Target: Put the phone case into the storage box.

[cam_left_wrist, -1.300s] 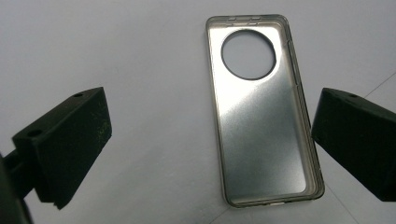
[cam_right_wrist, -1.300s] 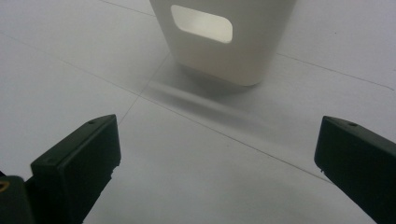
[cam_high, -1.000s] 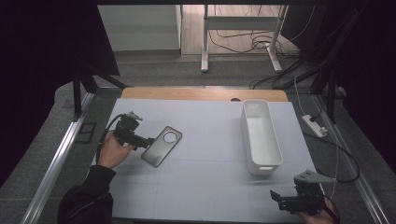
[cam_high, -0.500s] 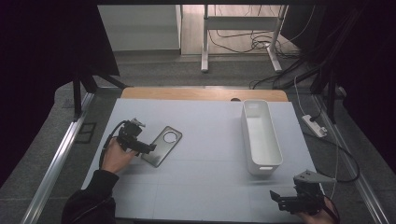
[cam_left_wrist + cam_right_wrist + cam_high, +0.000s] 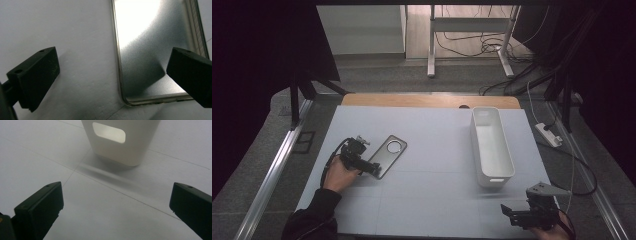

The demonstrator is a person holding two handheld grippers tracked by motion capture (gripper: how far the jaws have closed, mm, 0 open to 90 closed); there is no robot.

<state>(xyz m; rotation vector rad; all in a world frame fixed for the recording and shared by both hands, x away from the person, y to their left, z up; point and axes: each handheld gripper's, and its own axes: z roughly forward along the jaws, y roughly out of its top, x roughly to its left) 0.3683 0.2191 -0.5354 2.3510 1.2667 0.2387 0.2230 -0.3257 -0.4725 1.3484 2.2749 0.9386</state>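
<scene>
Jaws spread wide, my left tool (image 5: 373, 168) hovers at the near end of the silver phone case (image 5: 388, 156), which lies flat on the white worktop (image 5: 437, 150), left of centre. In the left gripper view the case's (image 5: 152, 50) lower corner sits between the two jaws, one over bare worktop and one over the metal back, neither touching it as far as I can tell. My right tool (image 5: 515, 212), also spread apart and holding nothing, waits at the near right edge, facing the handle end of the white bin (image 5: 492, 145), which stands well apart from the case. I judge the risk to be the thin, slick edge: closing from this offset angle could skate the case sideways, or pinch only a corner and let it tip out on lifting.
</scene>
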